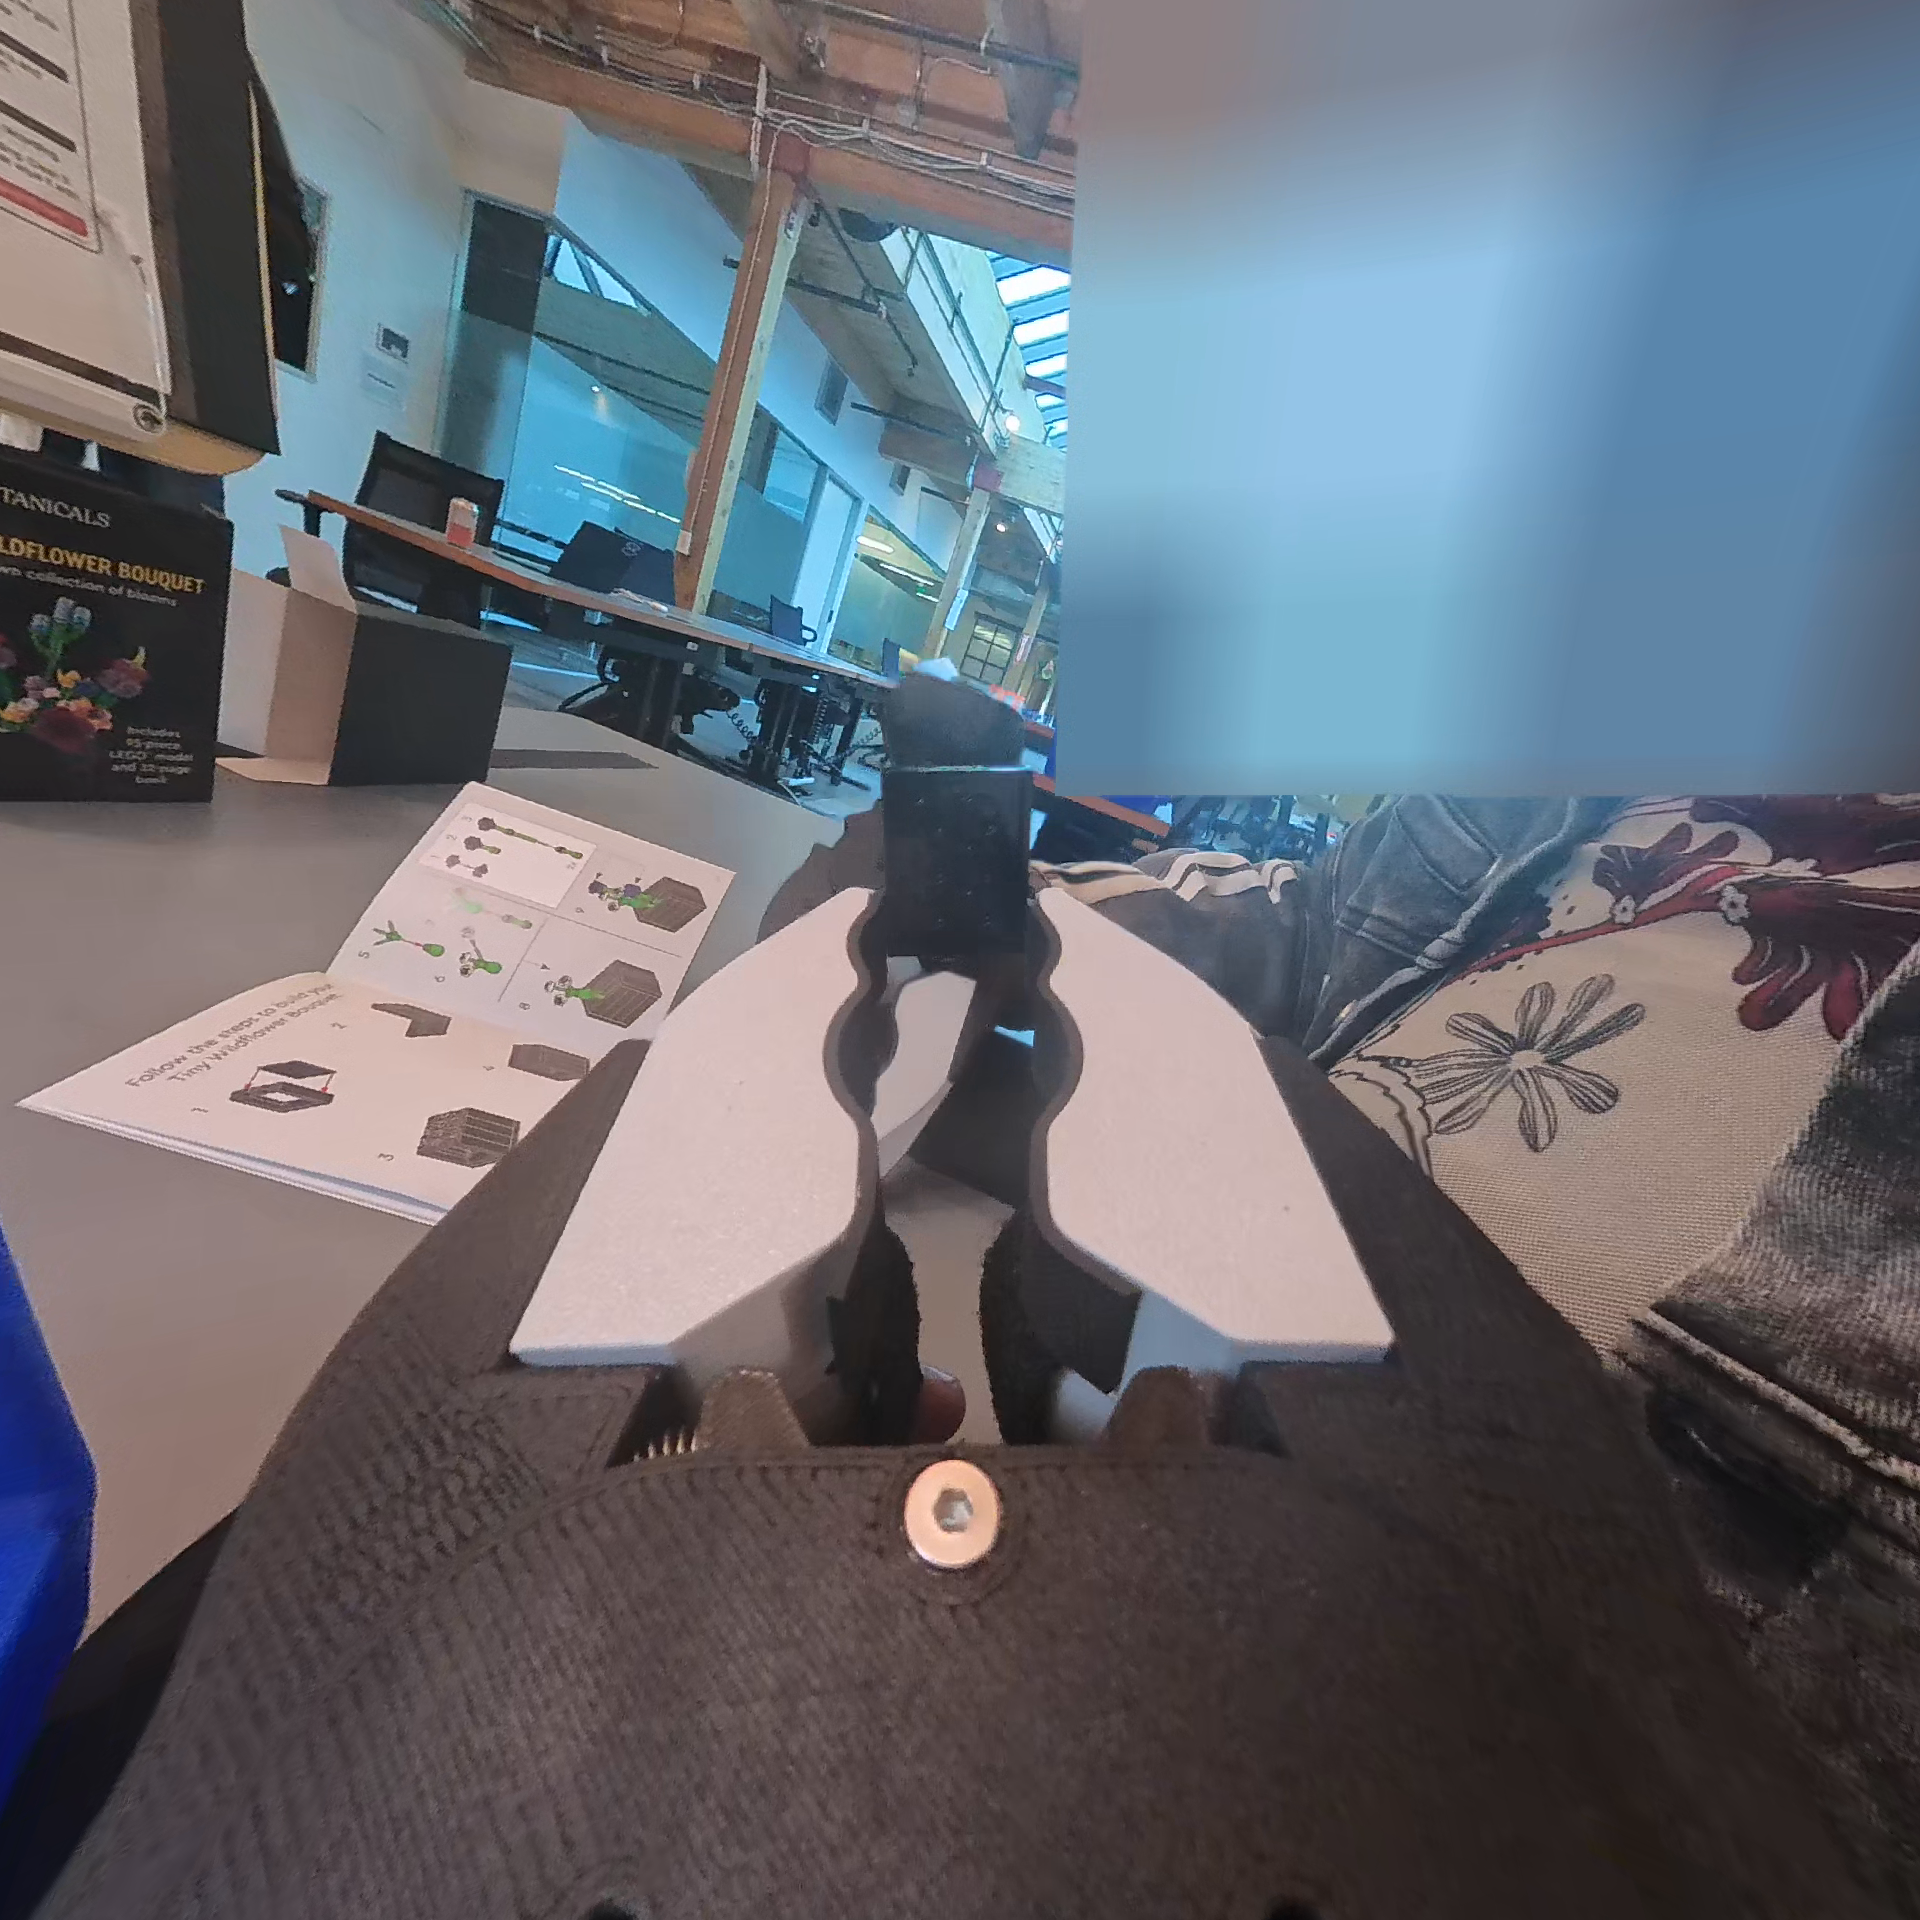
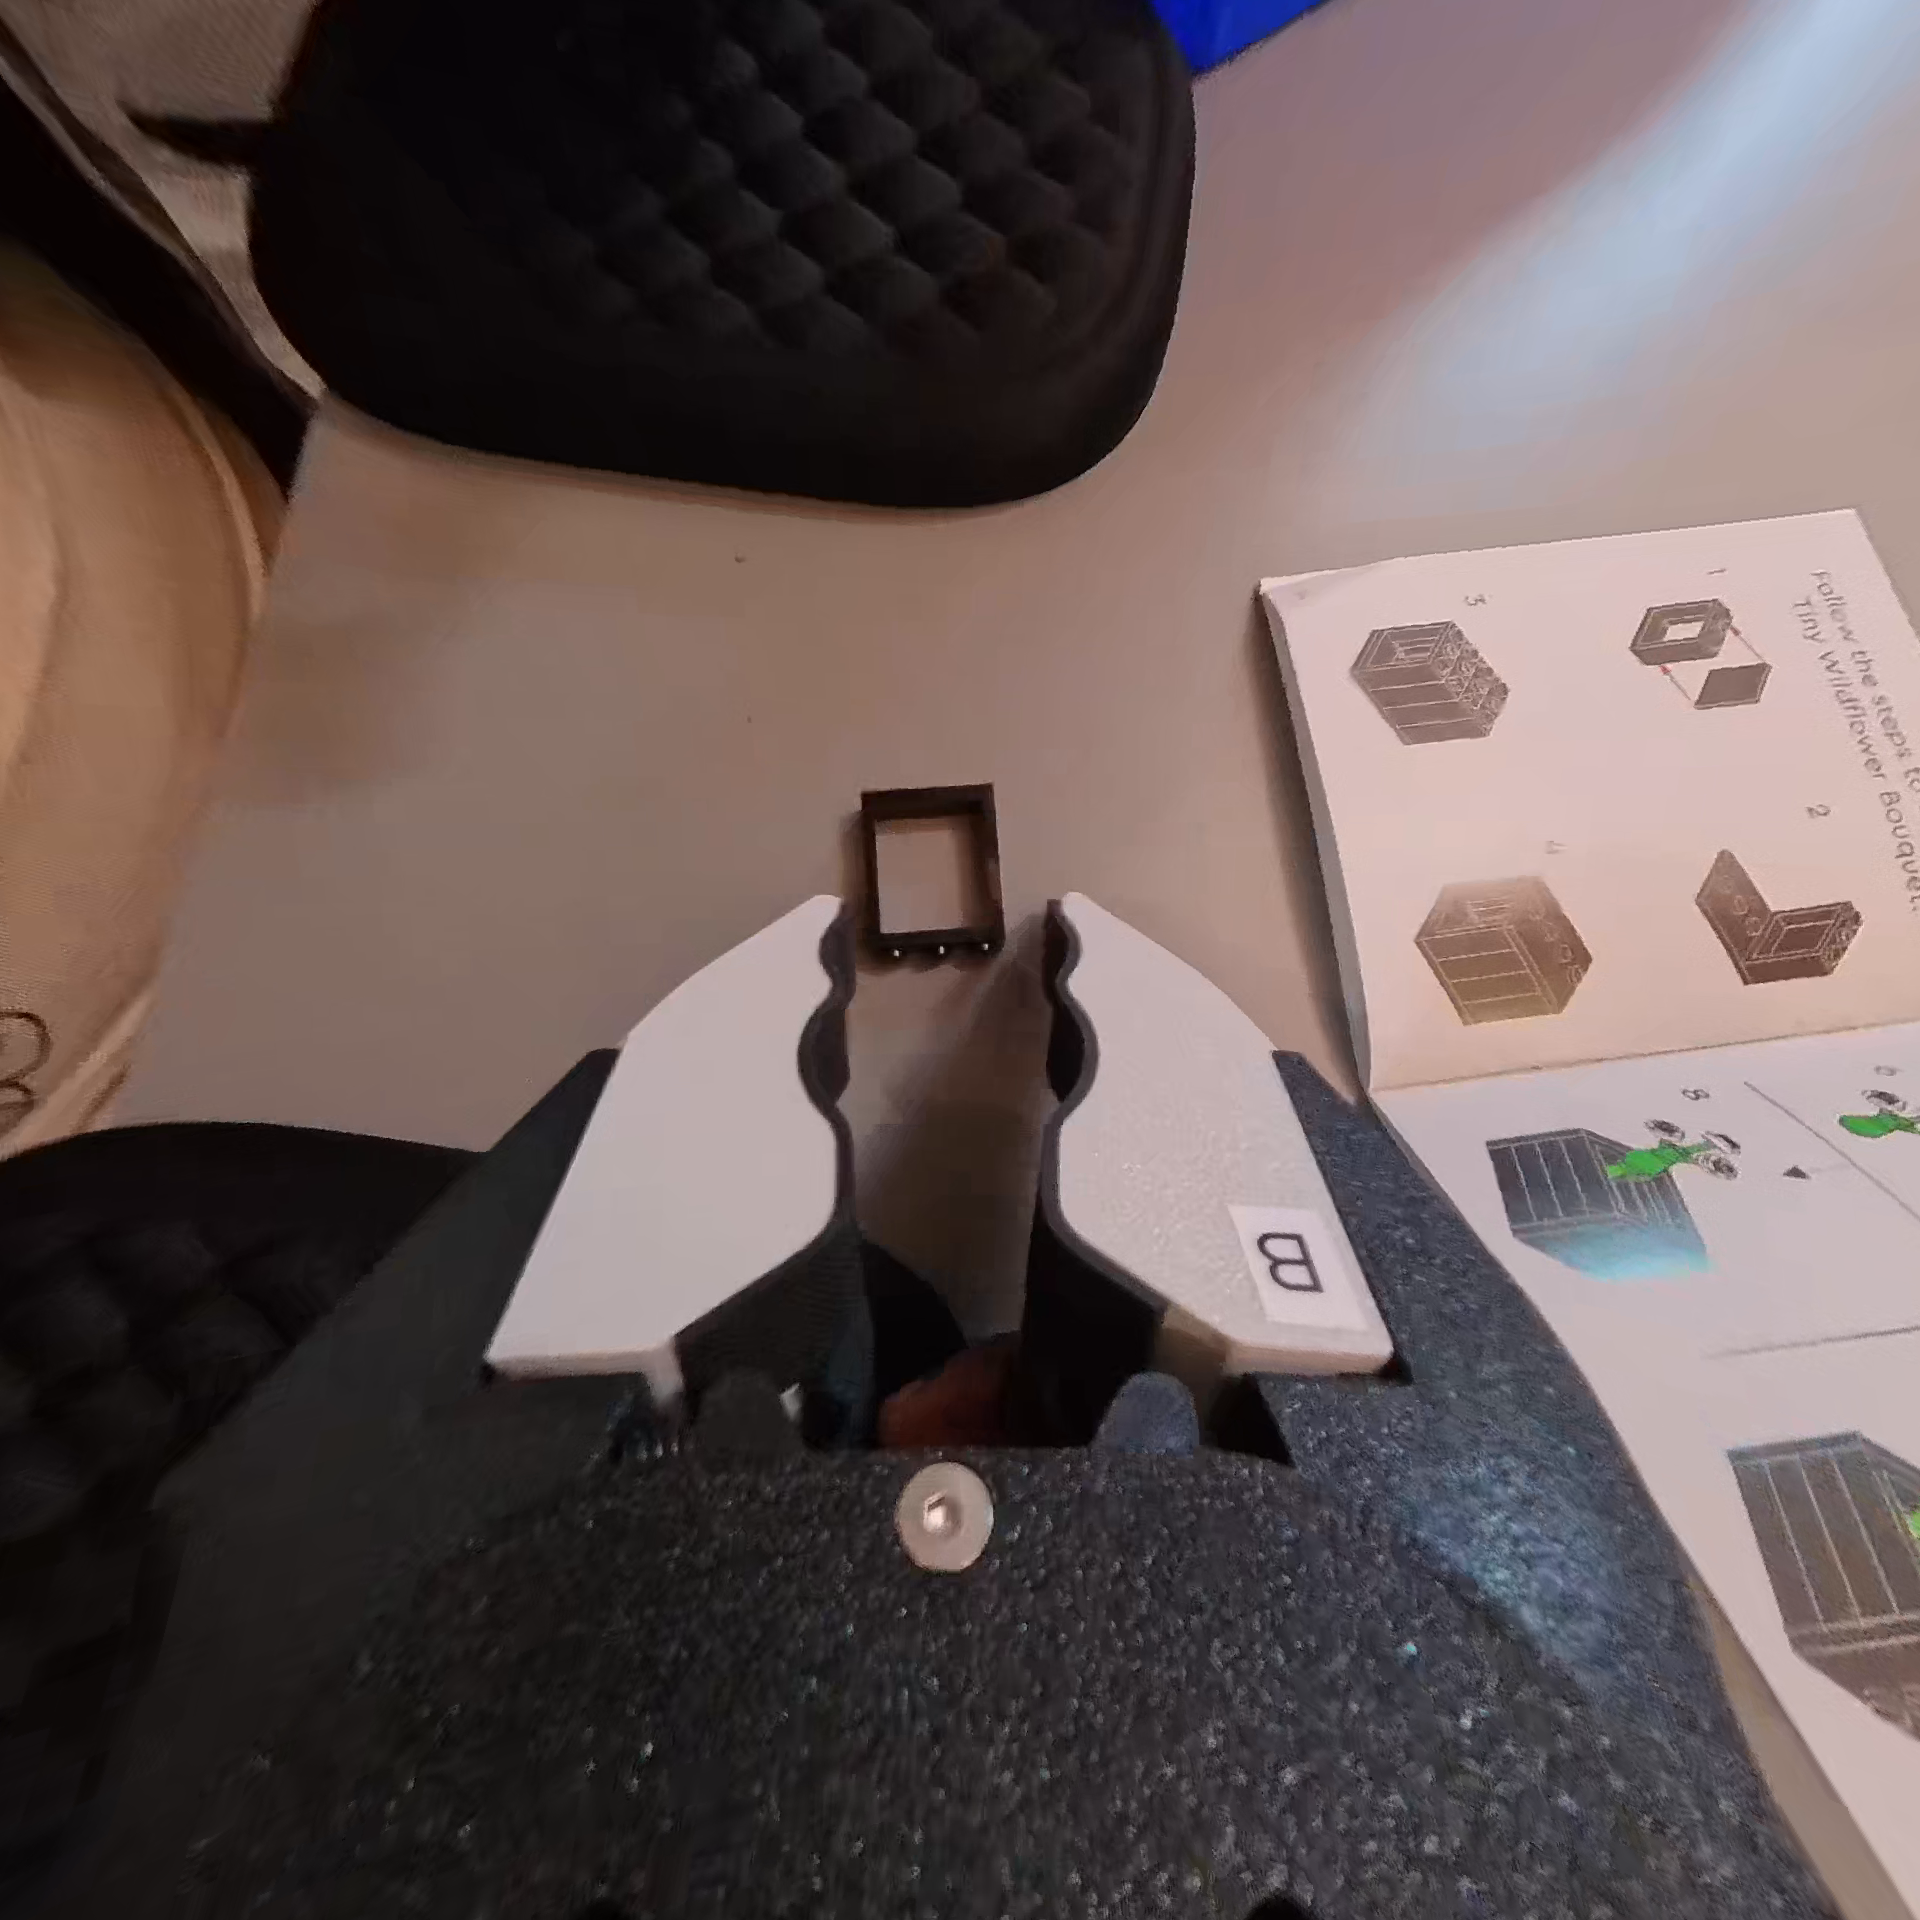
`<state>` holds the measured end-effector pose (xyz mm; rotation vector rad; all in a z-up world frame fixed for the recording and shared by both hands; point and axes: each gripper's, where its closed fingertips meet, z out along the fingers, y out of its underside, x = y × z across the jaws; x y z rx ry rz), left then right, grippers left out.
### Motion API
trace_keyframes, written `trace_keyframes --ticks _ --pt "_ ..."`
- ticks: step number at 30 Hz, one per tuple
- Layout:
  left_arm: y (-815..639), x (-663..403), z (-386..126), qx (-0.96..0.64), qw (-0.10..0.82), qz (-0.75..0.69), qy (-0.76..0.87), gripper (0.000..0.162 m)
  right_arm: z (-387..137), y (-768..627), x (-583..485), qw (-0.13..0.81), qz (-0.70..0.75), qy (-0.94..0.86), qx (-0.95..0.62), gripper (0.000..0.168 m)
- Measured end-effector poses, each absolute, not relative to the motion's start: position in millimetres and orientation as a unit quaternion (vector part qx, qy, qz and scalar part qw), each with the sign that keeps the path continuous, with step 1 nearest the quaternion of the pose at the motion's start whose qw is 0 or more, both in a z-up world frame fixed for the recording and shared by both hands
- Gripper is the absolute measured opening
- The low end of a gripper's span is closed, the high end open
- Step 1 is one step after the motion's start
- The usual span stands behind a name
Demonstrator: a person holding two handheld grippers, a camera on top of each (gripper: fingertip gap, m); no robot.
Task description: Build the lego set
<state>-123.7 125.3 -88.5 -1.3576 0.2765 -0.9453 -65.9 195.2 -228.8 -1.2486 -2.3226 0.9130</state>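
Open-plan office space with timber beams and long desks fills the background behind a grey table (image 2: 623,675). On the table lies an open instruction booklet (image 1: 416,1029), its pages showing numbered build diagrams and printed text. A dark product box (image 1: 104,644) with a flower picture and printed lettering stands at the table's far left, beside an opened black-and-white carton (image 1: 364,696). A person's floral sleeve (image 1: 1558,1039) shows on the right.

Left gripper (image 1: 954,914) is closed on a black lego piece (image 1: 951,862), held clear of the table. Right gripper (image 2: 940,935) is spread apart, empty, its tips just either side of a small black rectangular lego frame (image 2: 928,873) lying flat on the table. A white sticker with a letter sits on that gripper's finger (image 2: 1294,1262).

Both pieces look light, rigid and smooth, so likely to slip or skid; the frame is probably best pinched across its outer long walls.
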Motion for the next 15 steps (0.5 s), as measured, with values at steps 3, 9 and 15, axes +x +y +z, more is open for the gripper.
trace_keyframes --ticks 3,9,15 --pt "131 -123 -93 -0.62 0.657 -0.413 0.119 0.025 -229 192 -66 0.186 0.315 -0.832 -0.418 0.024" --pt "141 -115 -103 -0.657 0.611 -0.423 0.126 0.025 -163 194 -60 0.137 0.447 -0.729 -0.5 0.024" --pt "145 -102 -96 -0.628 0.574 -0.516 0.094 0.025 -100 180 -66 0.09 0.493 -0.688 -0.525 0.024"
